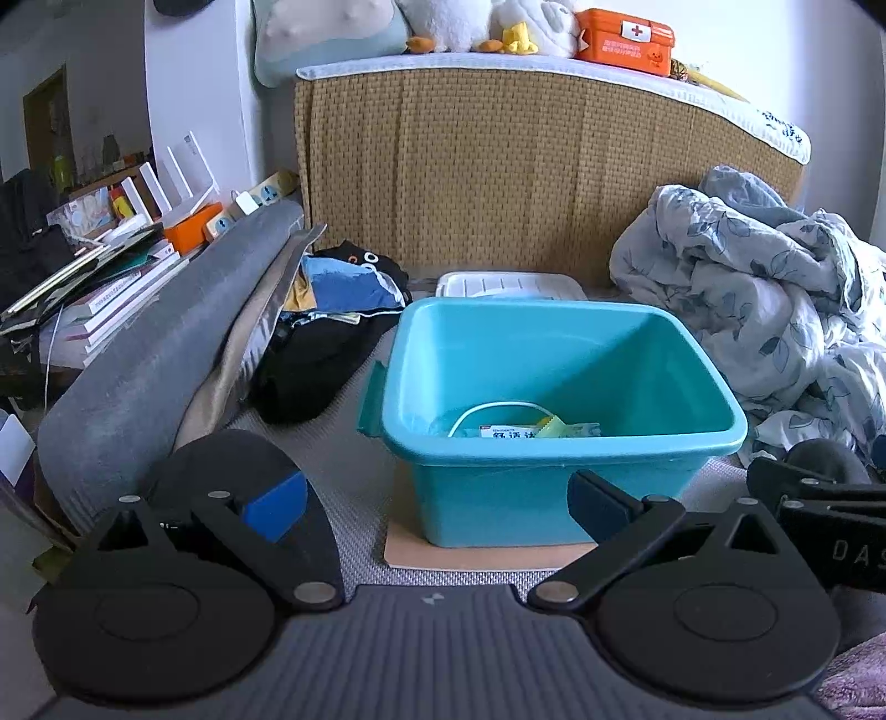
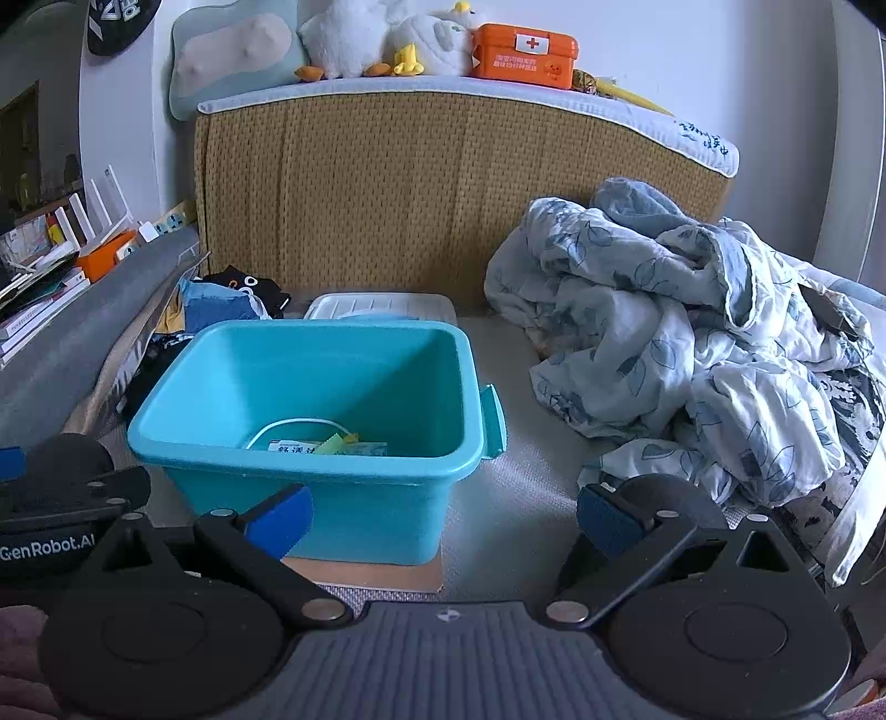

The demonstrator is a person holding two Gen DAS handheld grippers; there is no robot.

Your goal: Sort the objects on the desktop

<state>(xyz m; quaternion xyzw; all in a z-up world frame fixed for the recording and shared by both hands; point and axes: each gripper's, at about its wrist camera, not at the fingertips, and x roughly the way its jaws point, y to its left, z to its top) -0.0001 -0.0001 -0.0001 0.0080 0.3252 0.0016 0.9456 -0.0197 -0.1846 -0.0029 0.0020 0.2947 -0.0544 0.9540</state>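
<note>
A teal plastic bin [image 1: 554, 471] stands on a thin brown board [image 1: 487, 556] on the grey mat. Inside it lie a white cable loop [image 1: 498, 410], a white packet with print [image 1: 506, 432] and a yellow-green item [image 1: 551, 427]. My left gripper [image 1: 437, 504] is open and empty, just in front of the bin. The bin also shows in the right wrist view [image 2: 343, 498], left of centre. My right gripper [image 2: 443, 518] is open and empty, near the bin's front right corner. Each gripper's body shows at the edge of the other's view.
A white lid [image 1: 509, 285] lies behind the bin. A crumpled leaf-print blanket [image 2: 692, 354] fills the right. Dark clothes [image 1: 332, 327] and a grey roll [image 1: 166, 338] lie left. A woven headboard [image 1: 526, 166] carries plush toys and an orange first-aid box [image 1: 626, 41].
</note>
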